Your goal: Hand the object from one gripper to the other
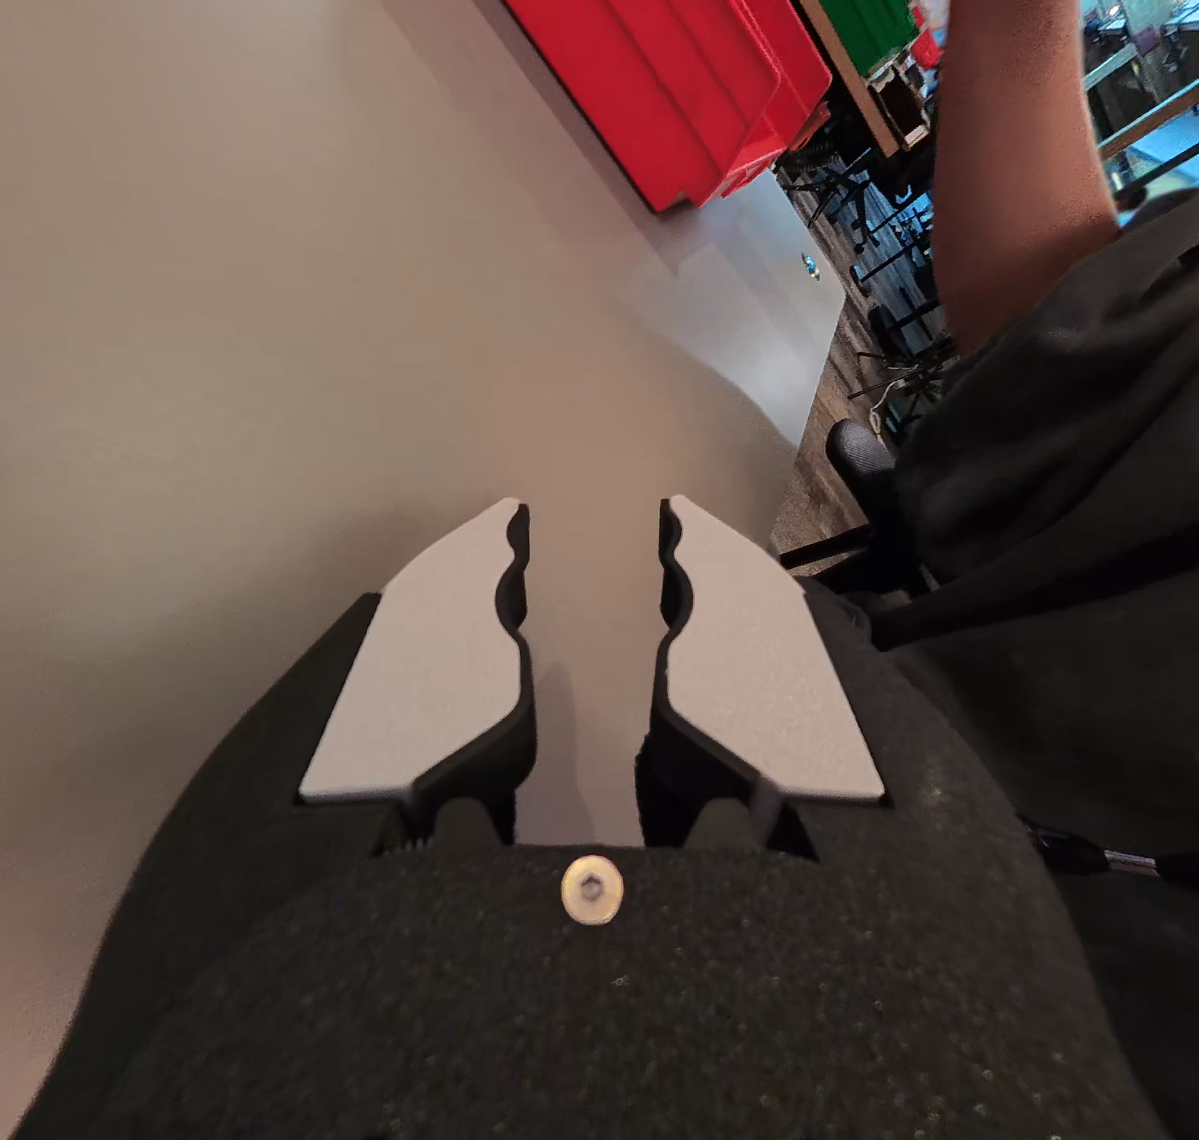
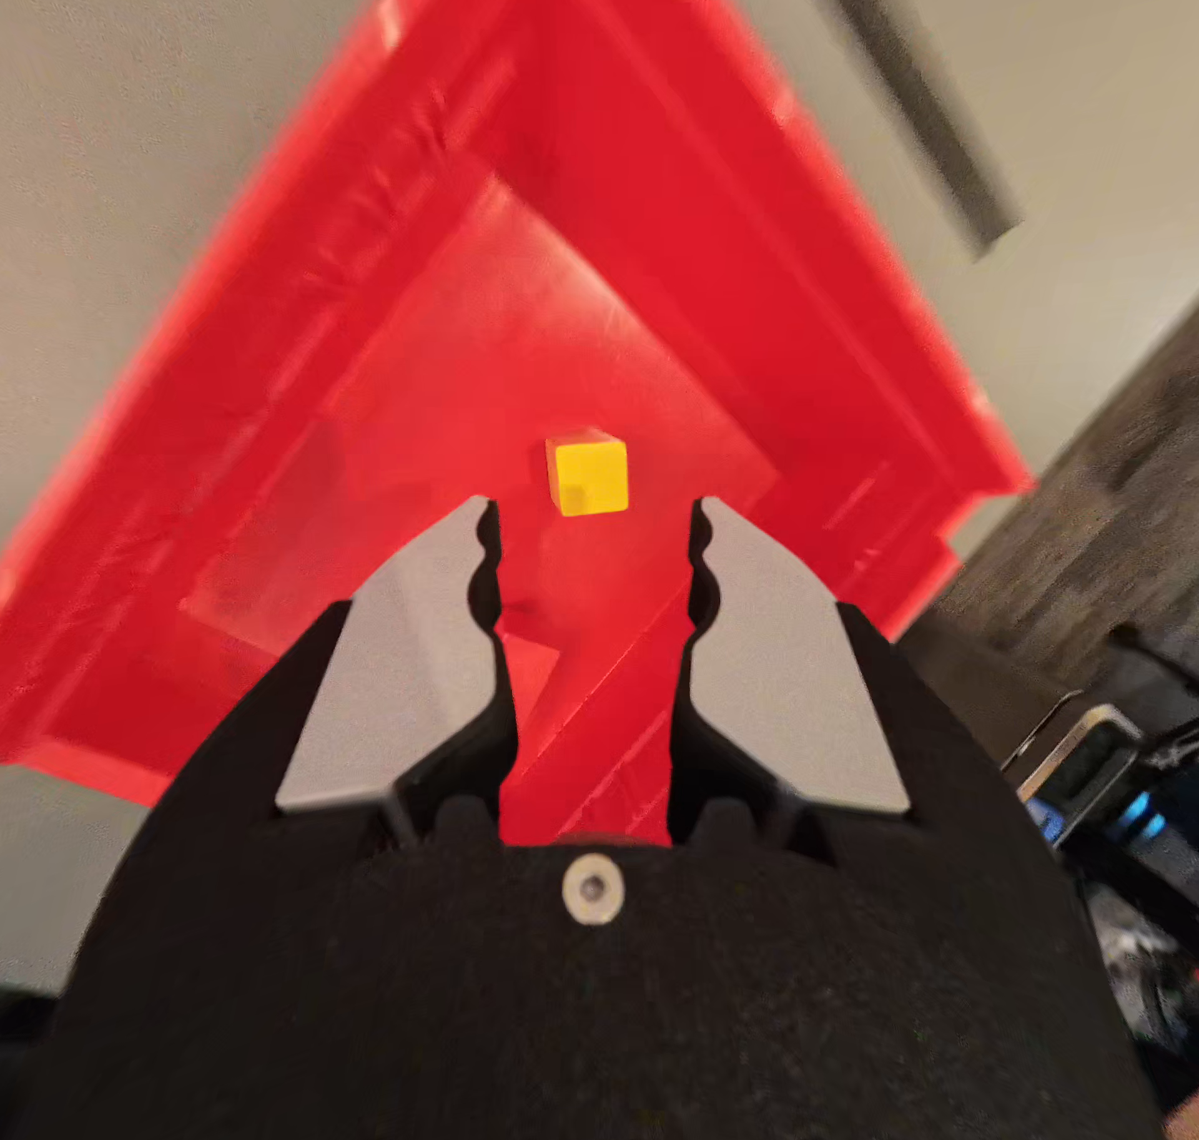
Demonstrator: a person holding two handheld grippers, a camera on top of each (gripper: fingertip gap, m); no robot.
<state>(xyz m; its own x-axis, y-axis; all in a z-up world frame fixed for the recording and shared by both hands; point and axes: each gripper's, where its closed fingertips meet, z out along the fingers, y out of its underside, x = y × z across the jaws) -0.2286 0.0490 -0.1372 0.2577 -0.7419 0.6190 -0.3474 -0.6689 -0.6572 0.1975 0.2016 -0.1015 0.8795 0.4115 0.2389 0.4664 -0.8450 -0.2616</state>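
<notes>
Yellow cube lies on red plastic bin's floor, just beyond the empty, parted right gripper; left gripper gapes over beige table.

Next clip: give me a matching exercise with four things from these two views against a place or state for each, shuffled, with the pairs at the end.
Things:
1. yellow cube
2. red bin
3. left tongs
4. right tongs

Places or states:
A. open, over bare table, holding nothing
B. open, aimed down into the bin, just short of the cube
C. lying on the bin floor, ungripped
D. resting on the pale table

Pairs: 1-C, 2-D, 3-A, 4-B
</notes>
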